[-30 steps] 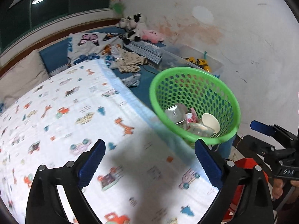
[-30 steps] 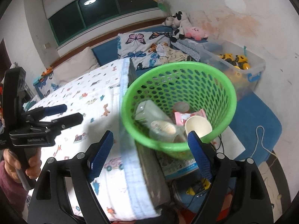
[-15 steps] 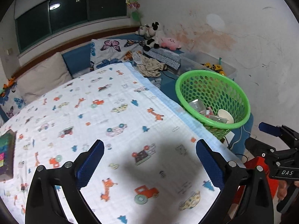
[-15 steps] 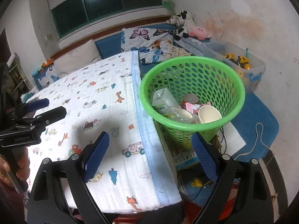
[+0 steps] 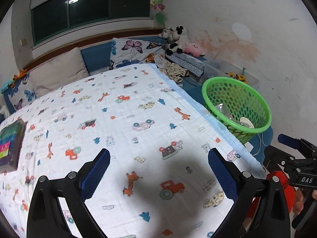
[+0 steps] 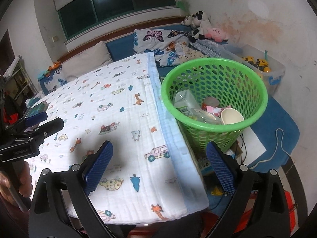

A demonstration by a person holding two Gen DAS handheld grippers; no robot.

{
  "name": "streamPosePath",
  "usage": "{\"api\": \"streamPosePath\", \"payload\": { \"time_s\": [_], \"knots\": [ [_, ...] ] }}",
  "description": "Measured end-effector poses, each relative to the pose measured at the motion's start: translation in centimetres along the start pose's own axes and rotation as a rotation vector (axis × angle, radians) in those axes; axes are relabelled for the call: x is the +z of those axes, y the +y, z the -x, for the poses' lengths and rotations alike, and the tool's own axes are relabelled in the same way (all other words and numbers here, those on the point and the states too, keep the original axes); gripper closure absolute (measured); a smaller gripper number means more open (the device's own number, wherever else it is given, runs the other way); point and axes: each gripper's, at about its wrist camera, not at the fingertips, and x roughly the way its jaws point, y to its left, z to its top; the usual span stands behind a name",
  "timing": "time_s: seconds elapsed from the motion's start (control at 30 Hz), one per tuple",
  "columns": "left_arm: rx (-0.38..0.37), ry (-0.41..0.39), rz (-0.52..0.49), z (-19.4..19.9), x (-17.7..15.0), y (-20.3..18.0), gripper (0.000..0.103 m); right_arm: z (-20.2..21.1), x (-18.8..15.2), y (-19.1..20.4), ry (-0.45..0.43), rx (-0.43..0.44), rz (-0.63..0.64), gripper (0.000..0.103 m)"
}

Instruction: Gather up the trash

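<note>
A green mesh basket stands just off the right edge of the cloth-covered table. It holds trash: a clear plastic carton, a paper cup, a pink wrapper. The basket also shows in the left wrist view. My left gripper is open and empty above the table's near part. My right gripper is open and empty over the table's right edge, short of the basket.
A dark box with coloured labels lies at the table's left edge. Pillows, clothes and plush toys lie on the bench behind. A clear bin of toys stands by the wall. A cord lies on the blue mat.
Both grippers have pulled back and up from the basket, so more of the table shows. Both stay open and empty.
</note>
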Motion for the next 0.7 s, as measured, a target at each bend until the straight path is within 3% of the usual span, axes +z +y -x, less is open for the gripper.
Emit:
{"api": "streamPosePath", "payload": {
  "time_s": [0.7],
  "knots": [
    [0.058,-0.012,0.024,1.0,-1.5,1.4,0.007,0.2,-0.2,2.2,-0.014,0.019,0.046,0.008]
  ]
}}
